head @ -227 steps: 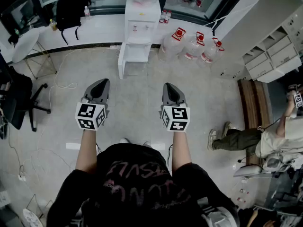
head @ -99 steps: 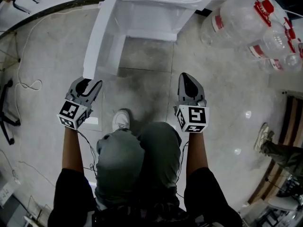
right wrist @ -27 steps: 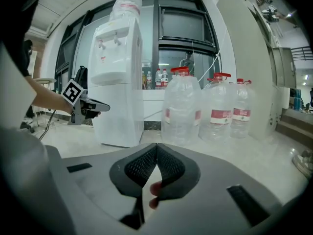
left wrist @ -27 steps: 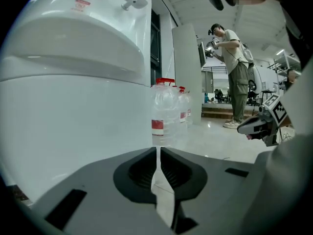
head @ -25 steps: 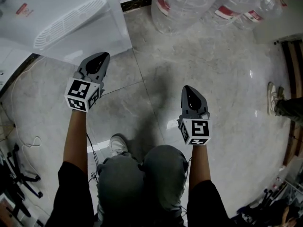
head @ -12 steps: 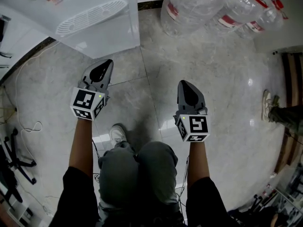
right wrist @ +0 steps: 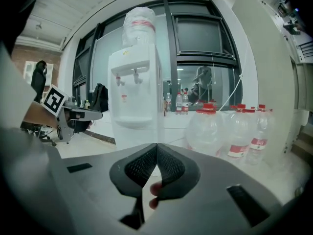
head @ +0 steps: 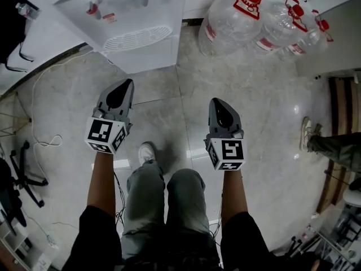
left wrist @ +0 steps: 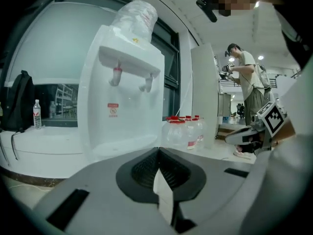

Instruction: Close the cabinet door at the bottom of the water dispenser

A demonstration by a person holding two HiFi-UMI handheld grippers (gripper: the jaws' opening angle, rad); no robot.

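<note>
Left hand-held gripper (head: 127, 82) & right hand-held gripper (head: 216, 101), both closed & empty, faced the upright water dispenser (head: 135, 30) ahead, left one nearer; no open cabinet door showed.

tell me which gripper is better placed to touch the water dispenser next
Left, likely. The left gripper points at the water dispenser just ahead; the right gripper points at floor beside the bottles. Fingers shut on both.

We have stood up from the crouch, and the left gripper (head: 125, 84) and right gripper (head: 218, 101) have lifted away from the dispenser (head: 135, 27). Its door (right wrist: 138, 133), swung open four seconds back, now sits flush. The left fingers (left wrist: 142, 170), then apart, have met.
</note>
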